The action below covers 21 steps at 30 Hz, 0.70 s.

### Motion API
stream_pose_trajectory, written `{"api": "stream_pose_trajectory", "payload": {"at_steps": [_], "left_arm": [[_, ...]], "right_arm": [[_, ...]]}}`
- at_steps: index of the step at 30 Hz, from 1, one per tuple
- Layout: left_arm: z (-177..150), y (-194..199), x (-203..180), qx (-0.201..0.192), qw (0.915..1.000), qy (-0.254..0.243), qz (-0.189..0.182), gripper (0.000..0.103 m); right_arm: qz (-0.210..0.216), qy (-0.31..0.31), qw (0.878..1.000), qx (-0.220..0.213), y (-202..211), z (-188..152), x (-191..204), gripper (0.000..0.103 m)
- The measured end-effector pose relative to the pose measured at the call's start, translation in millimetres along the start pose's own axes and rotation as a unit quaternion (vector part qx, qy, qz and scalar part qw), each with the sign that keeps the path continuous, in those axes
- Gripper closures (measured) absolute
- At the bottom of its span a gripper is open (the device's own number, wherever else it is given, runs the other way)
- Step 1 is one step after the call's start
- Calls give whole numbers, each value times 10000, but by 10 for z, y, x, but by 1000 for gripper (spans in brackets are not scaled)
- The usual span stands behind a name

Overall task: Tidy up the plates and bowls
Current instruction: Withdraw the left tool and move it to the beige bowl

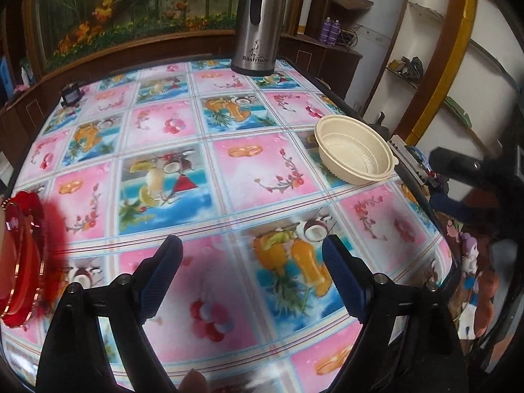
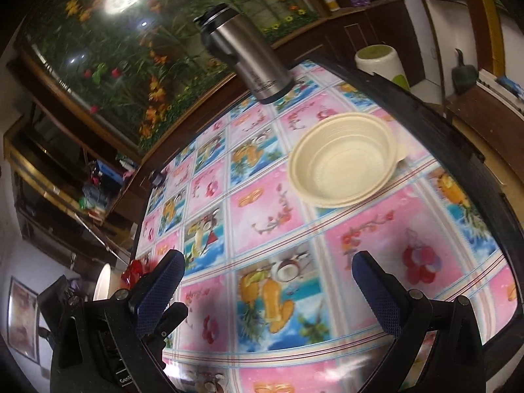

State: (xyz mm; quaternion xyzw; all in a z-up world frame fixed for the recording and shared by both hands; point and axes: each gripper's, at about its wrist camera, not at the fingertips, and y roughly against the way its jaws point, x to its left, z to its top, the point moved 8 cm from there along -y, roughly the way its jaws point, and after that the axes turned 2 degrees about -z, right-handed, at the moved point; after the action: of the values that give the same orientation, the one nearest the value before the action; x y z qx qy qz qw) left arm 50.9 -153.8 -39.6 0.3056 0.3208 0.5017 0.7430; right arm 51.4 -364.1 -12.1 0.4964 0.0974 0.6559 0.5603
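A cream bowl [image 1: 355, 149] stands near the right edge of the table; it also shows in the right wrist view [image 2: 344, 160], ahead of my right gripper. A red plate [image 1: 19, 255] with a feathery red rim sits at the table's left edge, left of my left gripper. My left gripper [image 1: 252, 255] is open and empty above the flowered tablecloth [image 1: 229, 163]. My right gripper [image 2: 267, 273] is open and empty, well short of the bowl. A bit of red [image 2: 132, 271] and a white rim [image 2: 103, 283] show past its left finger.
A steel thermos jug [image 1: 257, 23] stands at the table's far edge, also in the right wrist view [image 2: 252, 62]. A small dark object [image 1: 70, 95] sits at the far left corner. A white and green canister [image 2: 383, 62] stands beyond the table's right edge. Wooden cabinets and shelves surround the table.
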Motion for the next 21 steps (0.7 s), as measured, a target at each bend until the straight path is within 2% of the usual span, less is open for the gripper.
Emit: {"api": "stream_pose_trajectory", "payload": {"at_steps": [7,13,14,17,21], "left_arm": [[246,-296,-304,51,9999,-90,-74,16],[530,-605,-556,105,9998,3,-163,16],[570,-670,-597,143,9997,21,-188,16],[671,-849,-707,218,9996,2,-182,16],[765,-1025,-809,285,9993,21,-222,16]], "right_arm": [[58,-589,9981,169,-73,255,-418,0],[72,-937,9951,304,-241,477,-683,5],[67,-981,9946,327,-274,513,-721,7],[47,-1060,9936,390,-350,593,-806,23],[-38,-1172,9921,446,-468,684,-924,24]]}}
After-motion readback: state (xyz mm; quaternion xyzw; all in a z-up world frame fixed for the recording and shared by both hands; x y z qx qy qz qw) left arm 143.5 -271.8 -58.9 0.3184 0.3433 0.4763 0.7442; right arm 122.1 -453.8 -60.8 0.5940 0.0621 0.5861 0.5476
